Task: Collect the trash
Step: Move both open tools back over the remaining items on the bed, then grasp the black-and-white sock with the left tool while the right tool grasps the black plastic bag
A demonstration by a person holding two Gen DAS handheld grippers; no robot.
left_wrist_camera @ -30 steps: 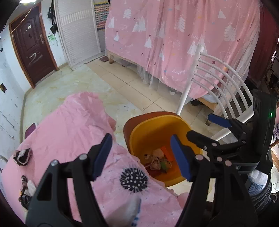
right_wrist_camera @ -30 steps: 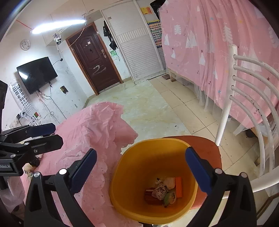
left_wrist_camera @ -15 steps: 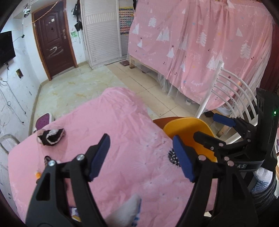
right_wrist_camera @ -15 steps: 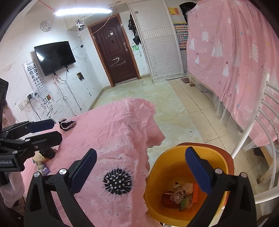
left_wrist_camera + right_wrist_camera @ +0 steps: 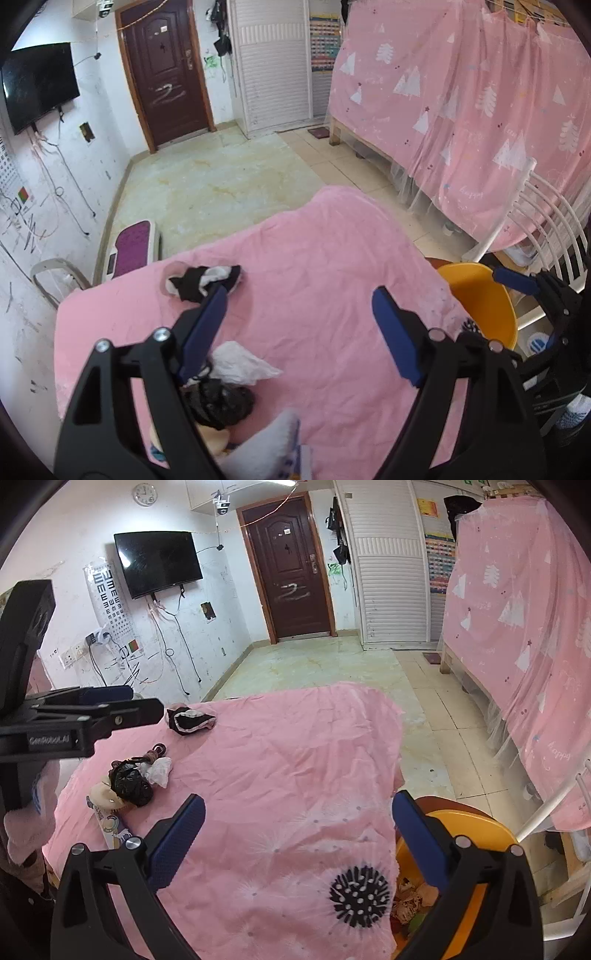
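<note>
Left gripper (image 5: 299, 325) nearest in its own view, jaws spread wide and just widened further, nothing between the blue pads. Right gripper (image 5: 295, 834) likewise wide open and empty above the pink tablecloth (image 5: 280, 775).

Just beyond the left gripper, a small heap of trash: crumpled black plastic bag (image 5: 221, 402), glossy and wrinkled; white crumpled tissue (image 5: 240, 363) touching its upper side; a pale beige lump (image 5: 105, 797) against the bag's near side; a printed paper strip (image 5: 110, 829) lying flat beside it. All resting on the tablecloth at the table's left part. Farther back on the cloth, well apart from the heap, a black-and-white rag (image 5: 203, 282), bunched up.

At the table's right edge, lower than the top, a yellow bin (image 5: 476, 823) partly hidden by the overhanging cloth. Inside, several scraps (image 5: 410, 901): pale crumpled wrappers, one green piece, one reddish piece.

Beyond, tiled floor, pink curtain (image 5: 461, 103), brown door (image 5: 291, 576).
</note>
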